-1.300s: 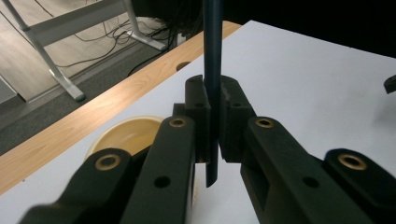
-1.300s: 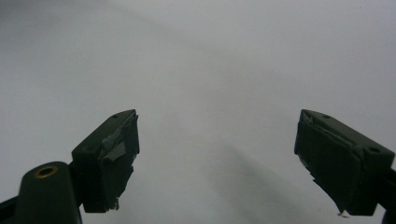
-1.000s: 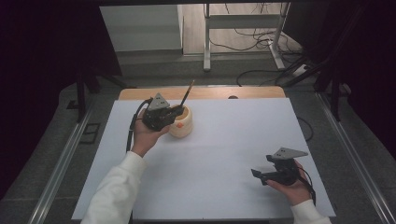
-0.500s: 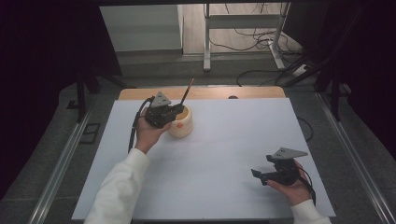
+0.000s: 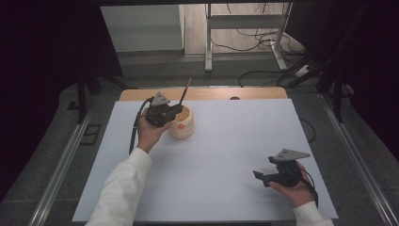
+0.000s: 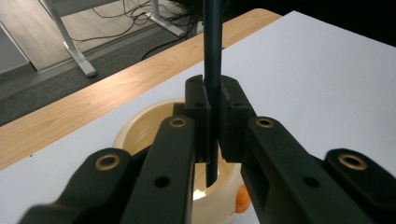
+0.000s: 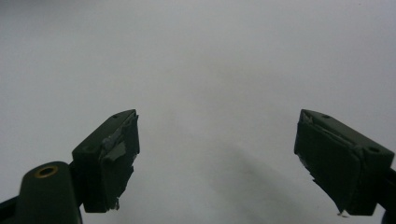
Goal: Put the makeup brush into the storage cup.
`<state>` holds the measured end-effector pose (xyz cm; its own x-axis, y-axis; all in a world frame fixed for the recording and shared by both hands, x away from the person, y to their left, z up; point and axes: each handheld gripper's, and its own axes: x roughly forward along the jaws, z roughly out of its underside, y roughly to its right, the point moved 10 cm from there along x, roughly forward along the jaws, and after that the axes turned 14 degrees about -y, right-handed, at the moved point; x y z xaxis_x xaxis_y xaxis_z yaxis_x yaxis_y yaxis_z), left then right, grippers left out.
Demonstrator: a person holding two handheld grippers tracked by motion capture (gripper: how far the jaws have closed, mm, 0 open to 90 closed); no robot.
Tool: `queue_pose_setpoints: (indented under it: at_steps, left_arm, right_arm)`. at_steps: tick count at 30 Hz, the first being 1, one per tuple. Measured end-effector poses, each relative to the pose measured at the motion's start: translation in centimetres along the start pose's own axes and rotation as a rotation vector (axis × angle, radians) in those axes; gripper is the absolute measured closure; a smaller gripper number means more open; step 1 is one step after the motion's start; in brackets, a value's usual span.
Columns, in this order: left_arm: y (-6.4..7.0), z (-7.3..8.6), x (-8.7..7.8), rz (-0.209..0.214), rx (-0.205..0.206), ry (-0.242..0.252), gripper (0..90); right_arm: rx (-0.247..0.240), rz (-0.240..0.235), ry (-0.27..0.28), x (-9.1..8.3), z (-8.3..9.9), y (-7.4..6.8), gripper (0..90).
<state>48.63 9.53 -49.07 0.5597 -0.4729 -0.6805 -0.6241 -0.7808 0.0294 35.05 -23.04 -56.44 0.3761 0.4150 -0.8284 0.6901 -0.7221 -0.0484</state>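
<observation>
High view: white surface, largely bare. Cream cup at far left, unmoved over the last second. Left gripper, fingers clamped on a dark pencil-like stick, now sits closer over the cup, the stick's lower end just inside the rim: insertion appears nearly complete, release pending. Right gripper, near right, unchanged; fingers wide, holding nothing.

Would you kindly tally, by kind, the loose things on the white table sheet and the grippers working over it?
Cream round holder cup with an orange mark: 1
Dark slender pencil-like stick: 1
Black two-jaw grippers: 2, the left gripper and the right gripper
Total: 4
</observation>
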Motion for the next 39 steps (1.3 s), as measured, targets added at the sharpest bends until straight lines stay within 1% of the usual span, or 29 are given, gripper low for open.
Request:
queue_pose_setpoints:
  at_steps: [4,7,15,20,26,30,39]
  left_arm:
    - [-0.3,-0.1,0.5,-0.005,-0.015,0.004,84.6]
    - [-0.4,-0.1,0.9,0.001,-0.029,0.005,84.5]
    - [-0.9,0.1,2.1,-0.006,-0.047,-0.014,84.6]
    - [-1.3,0.3,2.4,-0.003,-0.059,-0.021,84.5]
    - [-1.4,0.5,2.7,-0.005,-0.059,-0.03,84.5]
    - [-1.5,0.8,3.1,-0.005,-0.055,-0.047,84.5]
    - [-1.6,1.7,3.8,0.003,-0.066,-0.059,84.4]
  right_arm:
    - [-0.001,0.0,-0.001,0.0,0.0,0.0,14.8]
    - [0.001,0.001,-0.002,0.0,0.0,0.0,14.8]
    - [0.001,-0.001,-0.003,0.1,0.1,0.0,14.8]
    - [0.002,-0.003,-0.003,0.1,0.1,0.0,14.8]
    - [0.0,0.0,-0.005,0.1,0.1,0.1,14.8]
    - [0.0,0.0,-0.006,0.1,0.1,0.0,14.8]
    - [0.003,-0.002,-0.005,0.1,0.1,0.1,14.8]
